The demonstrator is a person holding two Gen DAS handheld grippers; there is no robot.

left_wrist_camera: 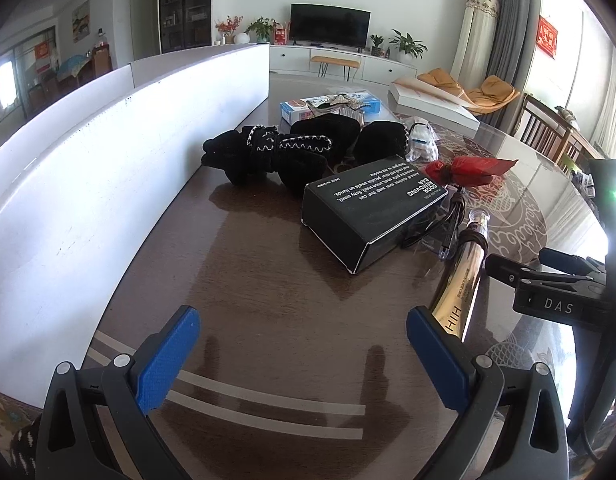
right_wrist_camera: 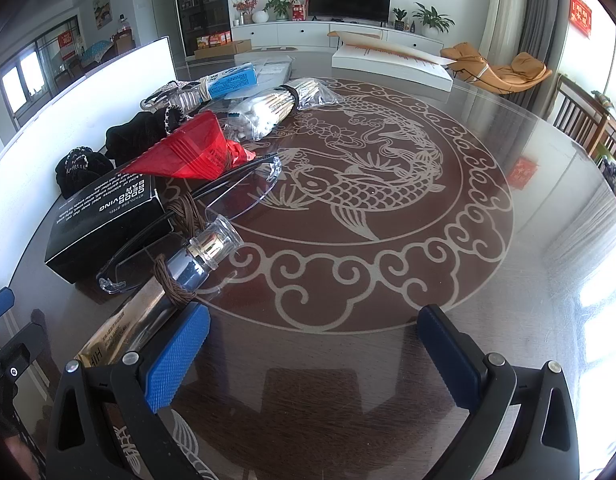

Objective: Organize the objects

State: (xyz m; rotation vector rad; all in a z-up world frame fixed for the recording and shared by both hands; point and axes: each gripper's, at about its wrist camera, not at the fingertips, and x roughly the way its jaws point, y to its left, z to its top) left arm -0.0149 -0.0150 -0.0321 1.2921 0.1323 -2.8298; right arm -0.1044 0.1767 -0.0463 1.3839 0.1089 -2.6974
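Two grippers hang low over a glossy brown worktop (left_wrist_camera: 260,280) with their jaws wide apart and nothing between them. From the left wrist view, the left gripper (left_wrist_camera: 304,356) faces a black box (left_wrist_camera: 367,216) lying flat, with black fabric pieces (left_wrist_camera: 276,152) behind it, beside a white board (left_wrist_camera: 88,184). A gold tube (left_wrist_camera: 459,284) lies just beside its right finger. From the right wrist view, the right gripper (right_wrist_camera: 313,354) points at the bare fish pattern (right_wrist_camera: 347,184). Clear glasses (right_wrist_camera: 236,196), a red bag (right_wrist_camera: 192,152) and a cotton swab pack (right_wrist_camera: 264,112) lie to its left.
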